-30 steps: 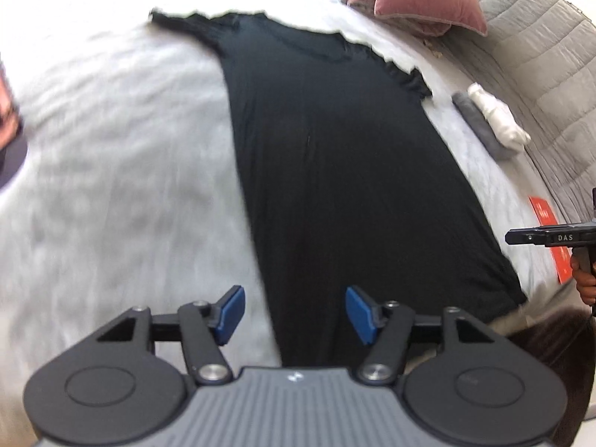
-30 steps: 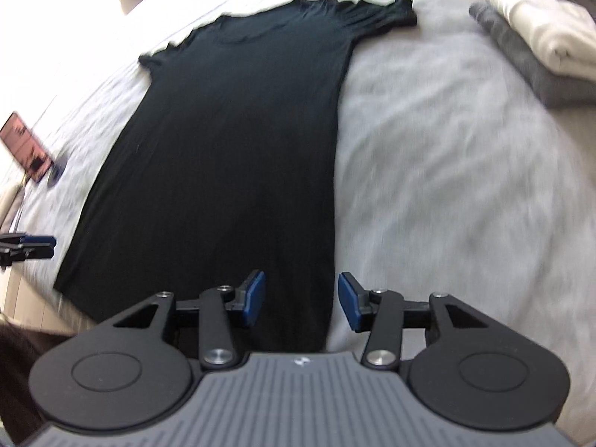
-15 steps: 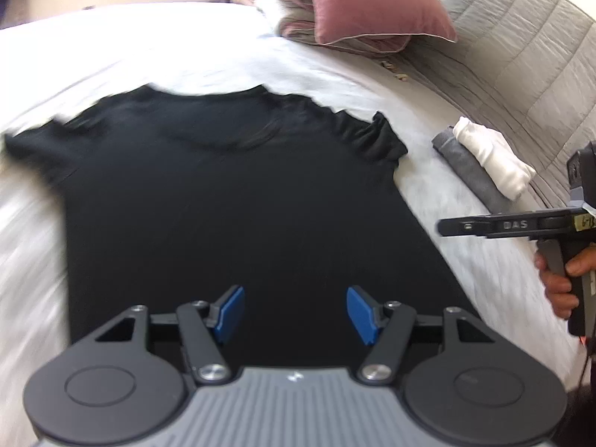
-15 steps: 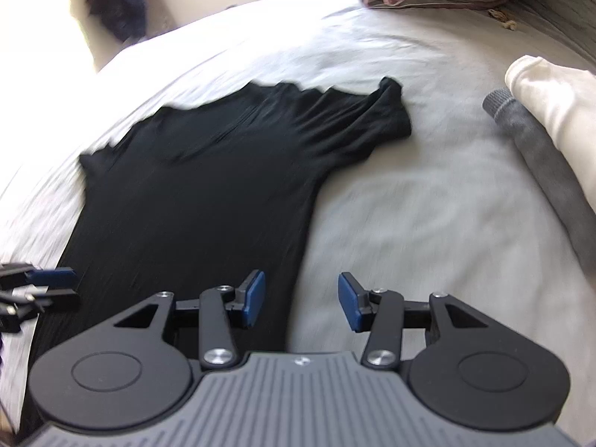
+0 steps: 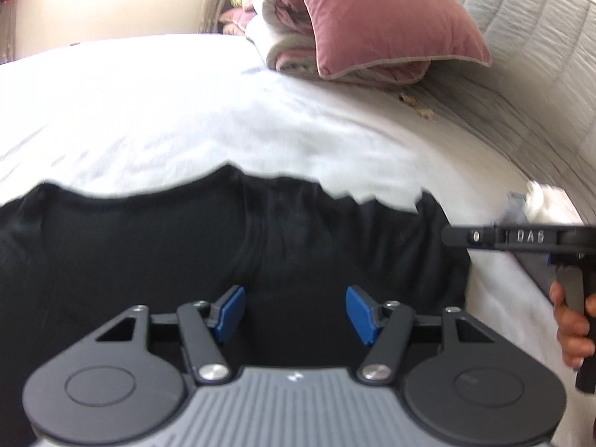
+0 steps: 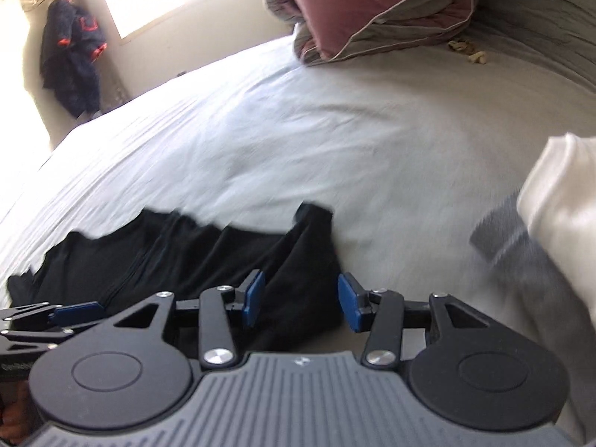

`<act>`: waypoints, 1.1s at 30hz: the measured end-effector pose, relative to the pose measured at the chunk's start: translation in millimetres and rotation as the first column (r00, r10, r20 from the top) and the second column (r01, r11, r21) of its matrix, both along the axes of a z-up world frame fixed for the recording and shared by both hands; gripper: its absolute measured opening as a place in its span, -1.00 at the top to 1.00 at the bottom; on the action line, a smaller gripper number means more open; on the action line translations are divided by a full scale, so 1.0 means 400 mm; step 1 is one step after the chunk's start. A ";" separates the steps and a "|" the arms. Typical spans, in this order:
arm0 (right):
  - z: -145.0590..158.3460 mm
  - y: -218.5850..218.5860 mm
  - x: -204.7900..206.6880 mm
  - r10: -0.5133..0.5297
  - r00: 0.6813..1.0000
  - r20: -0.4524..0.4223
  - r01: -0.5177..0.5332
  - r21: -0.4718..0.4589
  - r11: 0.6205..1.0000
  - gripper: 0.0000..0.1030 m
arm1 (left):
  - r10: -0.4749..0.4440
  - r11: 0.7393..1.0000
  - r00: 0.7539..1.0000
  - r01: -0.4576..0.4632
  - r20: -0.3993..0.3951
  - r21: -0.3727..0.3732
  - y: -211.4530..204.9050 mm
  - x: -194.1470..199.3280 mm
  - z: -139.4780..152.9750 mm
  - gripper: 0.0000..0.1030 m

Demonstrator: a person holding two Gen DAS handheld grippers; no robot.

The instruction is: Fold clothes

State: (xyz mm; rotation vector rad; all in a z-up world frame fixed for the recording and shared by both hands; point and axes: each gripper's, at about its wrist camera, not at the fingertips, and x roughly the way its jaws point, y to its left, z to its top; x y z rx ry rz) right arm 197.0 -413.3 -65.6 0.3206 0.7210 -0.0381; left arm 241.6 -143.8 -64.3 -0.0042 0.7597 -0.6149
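Garment under inspection: one black T-shirt (image 5: 156,260) lies spread flat on the white bed (image 5: 186,111), collar end toward the pillows, with creases running through the shoulder area and the near sleeve (image 6: 309,246) rumpled. Fabric appears thin and limp; by judgement it is light, offers no stiffness, and will sag and drag on the sheet if lifted from one point only. Recommended hold: one pinch at each shoulder seam or sleeve root, both layers taken together, so the cloth carries evenly into a fold. Left hand-held gripper (image 5: 294,314) hangs over the upper chest, blue pads apart, nothing between them pressed. Right hand-held gripper (image 6: 301,303) hangs over the sleeve edge, pads likewise apart and clear of the cloth. Each device also shows at the margin of the other's view. Count: one unfolded shirt; two folded items at the right of the bed, one white (image 6: 558,201) lying on one grey (image 6: 521,253); one pink pillow (image 5: 383,18) on one rolled duvet (image 5: 279,26); one dark jacket (image 6: 70,59) hanging by the window. Both views are blurred, so fine detail is unconfirmed.
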 end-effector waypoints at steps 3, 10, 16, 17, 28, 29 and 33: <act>-0.028 -0.030 -0.011 -0.016 0.999 0.048 0.013 0.063 0.998 0.06 | 0.059 0.998 0.998 -0.058 0.033 -0.018 -0.001 0.052 -0.001 -0.21; -0.021 -0.100 -0.025 -0.004 0.991 0.130 -0.017 0.162 0.987 0.10 | 0.224 0.972 0.972 -0.218 0.065 -0.090 0.002 0.155 -0.023 -0.20; -0.032 -0.108 -0.011 0.012 0.991 0.132 -0.034 0.170 0.985 0.22 | 0.194 0.979 0.971 -0.184 0.141 -0.083 -0.022 0.202 -0.010 -0.19; -0.032 -0.107 -0.010 0.021 0.991 0.135 -0.046 0.182 0.982 0.25 | 0.182 0.982 0.972 -0.171 0.151 -0.085 -0.023 0.208 -0.005 -0.19; -0.035 -0.037 -0.009 0.070 0.992 0.101 -0.071 0.004 0.997 0.94 | 0.087 0.996 0.984 -0.090 0.154 0.011 -0.085 0.216 -0.021 0.93; -0.025 -0.033 -0.013 0.059 0.994 0.096 -0.056 -0.030 0.998 0.94 | 0.095 0.995 0.982 -0.098 0.162 0.008 -0.085 0.213 -0.018 0.94; 0.029 -0.013 -0.040 0.043 0.995 0.092 -0.025 -0.191 0.981 0.94 | 0.153 0.988 0.972 -0.154 0.176 -0.004 -0.081 0.217 -0.012 0.94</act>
